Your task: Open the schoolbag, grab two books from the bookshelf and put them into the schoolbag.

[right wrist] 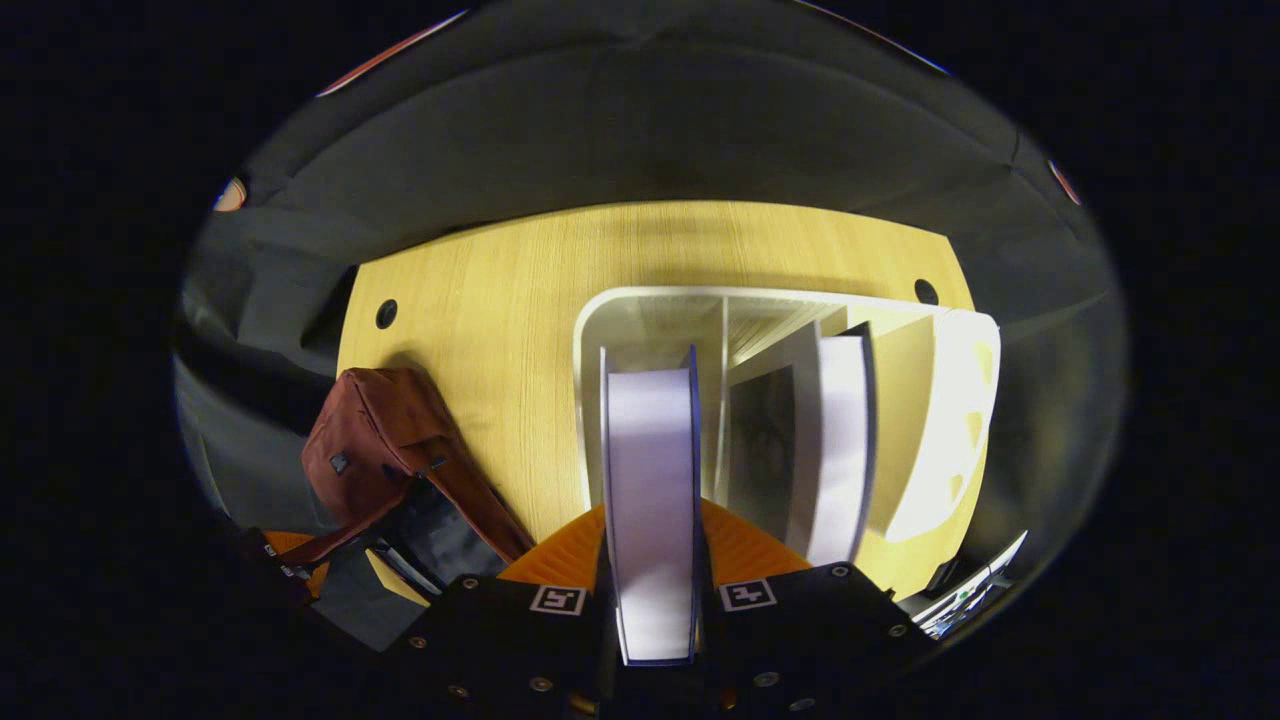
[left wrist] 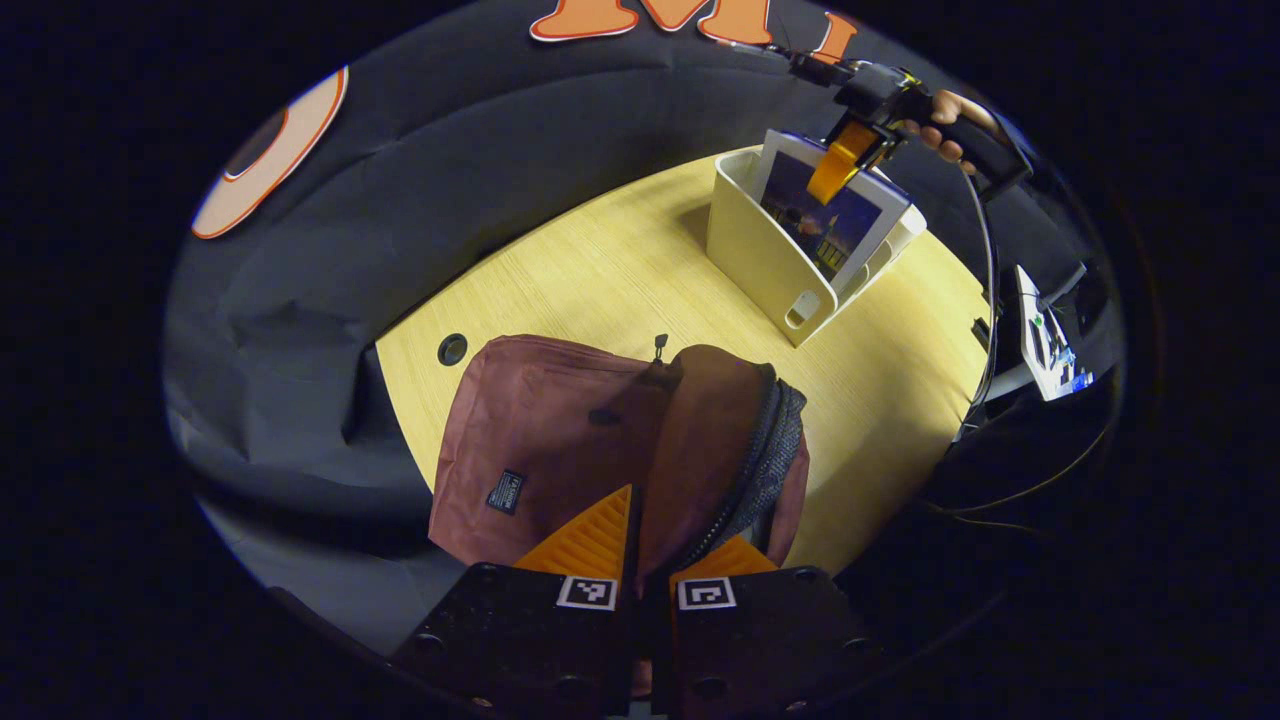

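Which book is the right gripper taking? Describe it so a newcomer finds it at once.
Start at the white bookshelf standing on the wooden table, across from the maroon schoolbag. Two books stand in it, in neighbouring slots. The wanted book is the one clamped between the fingers of the right gripper, on the schoolbag's side; the other book leans untouched beside it.

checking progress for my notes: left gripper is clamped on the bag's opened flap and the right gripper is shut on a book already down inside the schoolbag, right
Not quite. The book that the right gripper is shut on stands in the white bookshelf, not inside the schoolbag; the right gripper view shows it between the fingers, in the shelf's compartment. The rest holds: the left gripper is clamped on the bag's opened flap.
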{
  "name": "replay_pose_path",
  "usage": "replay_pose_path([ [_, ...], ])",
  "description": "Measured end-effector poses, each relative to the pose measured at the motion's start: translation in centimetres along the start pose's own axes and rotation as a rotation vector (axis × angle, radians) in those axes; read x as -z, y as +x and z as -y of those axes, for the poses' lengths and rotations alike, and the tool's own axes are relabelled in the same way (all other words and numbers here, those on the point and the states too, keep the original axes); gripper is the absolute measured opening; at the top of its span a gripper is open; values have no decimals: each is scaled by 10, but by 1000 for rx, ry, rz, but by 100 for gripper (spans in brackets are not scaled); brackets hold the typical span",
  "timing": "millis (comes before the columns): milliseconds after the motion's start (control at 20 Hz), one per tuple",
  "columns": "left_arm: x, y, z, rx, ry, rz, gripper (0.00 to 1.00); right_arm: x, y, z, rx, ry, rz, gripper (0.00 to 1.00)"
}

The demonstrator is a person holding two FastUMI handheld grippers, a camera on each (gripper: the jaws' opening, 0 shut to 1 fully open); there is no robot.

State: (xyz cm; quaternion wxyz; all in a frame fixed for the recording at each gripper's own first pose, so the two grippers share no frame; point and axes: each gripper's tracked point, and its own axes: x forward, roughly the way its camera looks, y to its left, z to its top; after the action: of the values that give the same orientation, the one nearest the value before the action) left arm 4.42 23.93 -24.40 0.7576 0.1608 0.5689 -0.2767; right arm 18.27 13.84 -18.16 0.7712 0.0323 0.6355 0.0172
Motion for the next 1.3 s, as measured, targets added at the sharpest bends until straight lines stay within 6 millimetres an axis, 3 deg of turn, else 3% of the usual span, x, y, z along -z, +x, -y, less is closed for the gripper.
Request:
replay_pose_path([
  [150,-6,-1,2,-6,29,8,8,-10,-35,10,-13,-6,81,34],
  [450,-12,-2,5,-25,67,6,8,0,-105,24,-65,-35,185,33],
  [650,-18,-5,9,-37,81,14,8,13,-134,31,-89,-33,235,32],
  [850,-26,-6,11,-36,45,27,8,27,-159,22,-154,-38,296,32],
  [1050,-33,-4,20,-22,27,37,8,50,-174,2,-242,-27,341,32],
  [1300,-37,0,30,-6,3,48,8,96,-160,-37,-400,51,331,31],
])
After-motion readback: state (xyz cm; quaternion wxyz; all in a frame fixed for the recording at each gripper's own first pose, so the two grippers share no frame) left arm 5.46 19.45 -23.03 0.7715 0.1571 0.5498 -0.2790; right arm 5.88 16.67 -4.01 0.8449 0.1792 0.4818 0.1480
